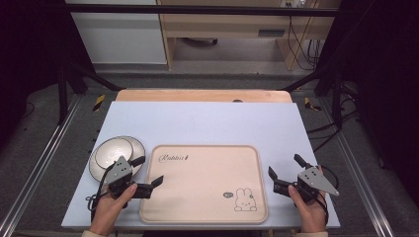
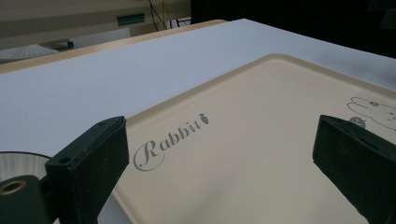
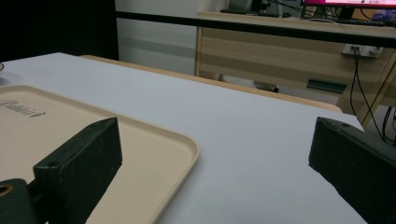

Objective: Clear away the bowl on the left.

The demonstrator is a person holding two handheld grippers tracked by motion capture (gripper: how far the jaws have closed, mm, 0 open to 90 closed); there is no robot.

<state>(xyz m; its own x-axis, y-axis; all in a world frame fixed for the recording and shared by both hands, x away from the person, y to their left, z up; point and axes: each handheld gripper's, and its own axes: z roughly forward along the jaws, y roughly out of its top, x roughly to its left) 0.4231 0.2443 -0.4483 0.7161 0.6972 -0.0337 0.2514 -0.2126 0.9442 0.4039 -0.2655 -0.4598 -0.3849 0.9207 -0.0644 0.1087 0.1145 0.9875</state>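
Observation:
A beige tray [image 1: 202, 197] with a rabbit drawing and the word "Rabbit" lies at the near middle of the pale blue table top [image 1: 207, 123]. Two stacked white plates [image 1: 111, 150] sit just left of it. My left gripper [image 1: 147, 171] stands open over the tray's left edge, next to the plates, with nothing between its jaws. In the left gripper view the tray [image 2: 261, 154] spreads between the wide jaws. My right gripper [image 1: 285, 168] stands open off the tray's right edge, empty; the right gripper view has the tray's corner [image 3: 159, 144] past its left jaw.
The blue top rests on a wooden table [image 1: 202, 95] whose far edge shows. Black frame bars [image 1: 197, 10] stand around it. Beyond are a wooden desk [image 3: 299, 51] and hanging cables [image 3: 362, 88]. Bare blue surface stretches behind the tray.

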